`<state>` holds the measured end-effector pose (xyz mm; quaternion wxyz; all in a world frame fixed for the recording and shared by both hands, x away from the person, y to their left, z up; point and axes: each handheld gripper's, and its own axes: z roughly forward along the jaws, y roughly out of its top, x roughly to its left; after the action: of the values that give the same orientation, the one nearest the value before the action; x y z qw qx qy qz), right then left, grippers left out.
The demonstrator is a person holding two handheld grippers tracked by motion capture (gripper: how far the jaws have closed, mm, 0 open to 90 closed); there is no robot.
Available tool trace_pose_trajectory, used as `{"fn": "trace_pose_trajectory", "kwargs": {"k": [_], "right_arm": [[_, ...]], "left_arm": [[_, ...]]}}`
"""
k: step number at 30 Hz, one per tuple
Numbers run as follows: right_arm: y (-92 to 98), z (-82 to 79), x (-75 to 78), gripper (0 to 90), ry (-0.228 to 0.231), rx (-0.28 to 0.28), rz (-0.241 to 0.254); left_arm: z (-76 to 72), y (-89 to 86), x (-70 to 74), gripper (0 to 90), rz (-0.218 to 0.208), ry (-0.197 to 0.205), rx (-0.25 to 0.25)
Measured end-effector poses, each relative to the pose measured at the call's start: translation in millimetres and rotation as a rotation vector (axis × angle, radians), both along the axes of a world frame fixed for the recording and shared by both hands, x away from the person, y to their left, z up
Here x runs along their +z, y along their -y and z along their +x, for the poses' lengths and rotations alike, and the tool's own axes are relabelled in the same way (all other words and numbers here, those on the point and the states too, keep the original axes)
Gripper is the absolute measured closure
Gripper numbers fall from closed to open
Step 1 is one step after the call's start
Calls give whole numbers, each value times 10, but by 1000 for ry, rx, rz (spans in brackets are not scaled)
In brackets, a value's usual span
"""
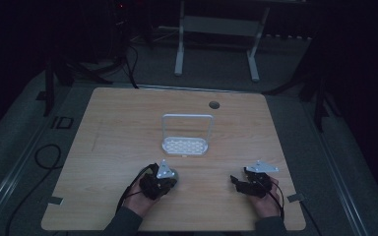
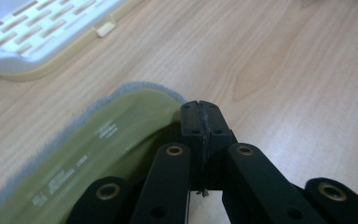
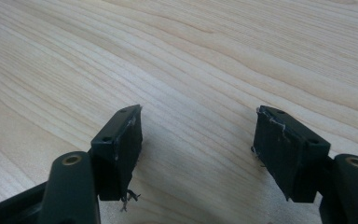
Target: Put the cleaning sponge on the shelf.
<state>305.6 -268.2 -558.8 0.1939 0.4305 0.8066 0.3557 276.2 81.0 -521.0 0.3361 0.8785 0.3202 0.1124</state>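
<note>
Left gripper [image 2: 200, 114]: jaws pressed together, a yellow-green sponge with a grey scouring edge [image 2: 98, 140] just beside them, whether pinched unclear. Right gripper [image 3: 198, 140]: jaws spread wide over bare wooden table [image 3: 205, 56]. Farther out, a white slotted rack [image 1: 186, 135] near table centre, apart from both.

Wooden table [image 1: 108, 147] with a round hole [image 1: 214, 104] near its far edge. Dim floor beyond, white frame legs [image 1: 179, 49] standing there, black cables [image 1: 44, 157] left of the table, possibly tape bits [image 1: 55, 200] at near corners.
</note>
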Motion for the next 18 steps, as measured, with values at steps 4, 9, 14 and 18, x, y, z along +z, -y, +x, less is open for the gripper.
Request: {"fn": "trace_pose_trajectory", "kwargs": {"k": [4,9,14,18], "right_arm": [[0,0,0,319,0,0,0],[1,1,0,319,0,1,0],[0,1,0,319,-1,0,0],[0,1,0,319,-1,1,1]], "left_arm": [[76,10,13,900,7,4,8],[164,3,17,900,14,0,10],[206,-3,37,899,20,-3,11],[226,-29,116,897,-10,-5,4]]}}
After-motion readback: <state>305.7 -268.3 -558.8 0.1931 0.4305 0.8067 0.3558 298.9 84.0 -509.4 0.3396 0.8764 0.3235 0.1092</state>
